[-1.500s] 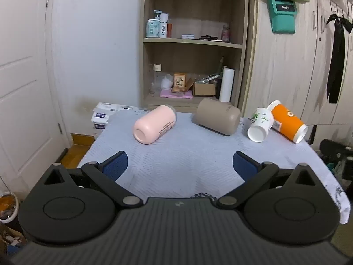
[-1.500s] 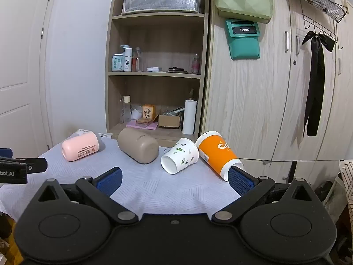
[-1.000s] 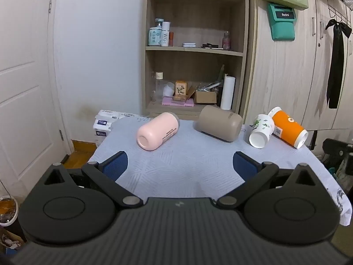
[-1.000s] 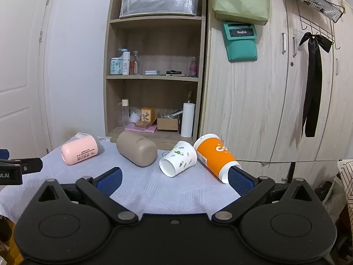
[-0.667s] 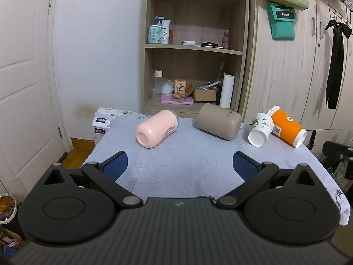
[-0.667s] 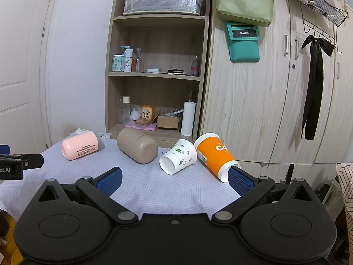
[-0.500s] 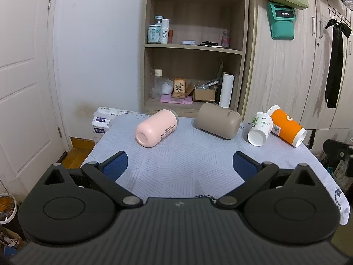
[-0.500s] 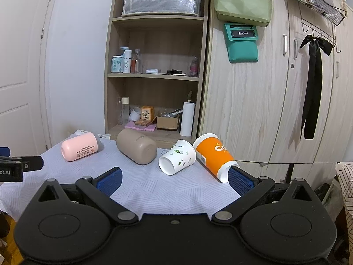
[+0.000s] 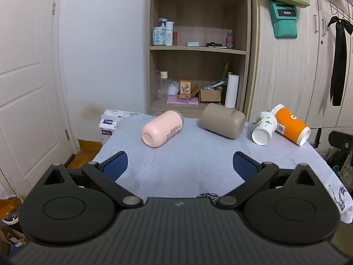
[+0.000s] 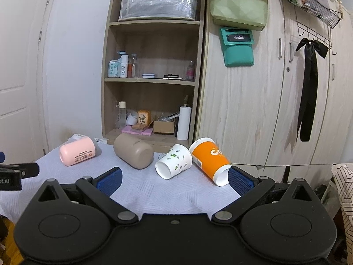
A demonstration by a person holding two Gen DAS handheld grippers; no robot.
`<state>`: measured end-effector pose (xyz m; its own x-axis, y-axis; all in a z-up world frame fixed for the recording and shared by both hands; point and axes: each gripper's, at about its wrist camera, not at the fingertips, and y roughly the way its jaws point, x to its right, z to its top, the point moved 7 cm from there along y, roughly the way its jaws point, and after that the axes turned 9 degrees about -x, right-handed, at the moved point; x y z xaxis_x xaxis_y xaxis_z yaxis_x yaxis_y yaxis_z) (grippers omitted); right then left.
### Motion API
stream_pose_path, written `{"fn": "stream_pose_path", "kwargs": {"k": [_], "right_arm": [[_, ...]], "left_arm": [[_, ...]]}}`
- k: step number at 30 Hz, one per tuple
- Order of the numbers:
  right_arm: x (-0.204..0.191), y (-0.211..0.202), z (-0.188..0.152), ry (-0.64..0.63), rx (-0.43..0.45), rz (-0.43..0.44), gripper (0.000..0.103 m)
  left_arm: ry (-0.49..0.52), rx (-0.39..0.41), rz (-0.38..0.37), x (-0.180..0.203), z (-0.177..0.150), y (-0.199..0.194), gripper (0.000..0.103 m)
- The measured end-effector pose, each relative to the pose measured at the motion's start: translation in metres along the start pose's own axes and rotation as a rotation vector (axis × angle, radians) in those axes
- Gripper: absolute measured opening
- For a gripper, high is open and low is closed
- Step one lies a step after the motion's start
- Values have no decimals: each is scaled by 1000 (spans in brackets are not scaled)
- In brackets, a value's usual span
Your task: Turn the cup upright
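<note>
Four cups lie on their sides on a table with a pale blue cloth (image 9: pixel 187 165). From left to right: a pink cup (image 9: pixel 162 128) (image 10: pixel 77 151), a taupe cup (image 9: pixel 222 120) (image 10: pixel 133 151), a white cup with green leaves (image 9: pixel 264 127) (image 10: pixel 174 161), and an orange cup (image 9: pixel 291 124) (image 10: pixel 209 160). My left gripper (image 9: pixel 179 165) is open and empty, well short of the pink cup. My right gripper (image 10: pixel 175 180) is open and empty, just short of the white and orange cups.
A wooden shelf unit (image 9: pixel 198 55) with bottles and boxes stands behind the table. Wardrobe doors (image 10: pixel 275 110) are at the right, a white door (image 9: pixel 26 88) at the left. White packs (image 9: pixel 109 122) sit by the table's far left corner.
Both grippers stay open and nearly still. The left view has tilted and drifted slightly, so the cups sit a little lower and nearer than 1.5 s ago.
</note>
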<state>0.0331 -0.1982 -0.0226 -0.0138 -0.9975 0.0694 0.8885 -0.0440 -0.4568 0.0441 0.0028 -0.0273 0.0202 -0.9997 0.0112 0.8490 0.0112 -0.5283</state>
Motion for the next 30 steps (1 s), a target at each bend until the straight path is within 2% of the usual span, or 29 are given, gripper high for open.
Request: {"fn": "stream_pose_path", "kwargs": {"k": [9, 30], "right_arm": [[0, 1, -1, 2, -7, 5, 103], [4, 9, -9, 5, -40, 16, 103]], "left_arm": [[23, 7, 22, -3, 0, -8, 103], [8, -68, 0, -4, -2, 0, 103]]}}
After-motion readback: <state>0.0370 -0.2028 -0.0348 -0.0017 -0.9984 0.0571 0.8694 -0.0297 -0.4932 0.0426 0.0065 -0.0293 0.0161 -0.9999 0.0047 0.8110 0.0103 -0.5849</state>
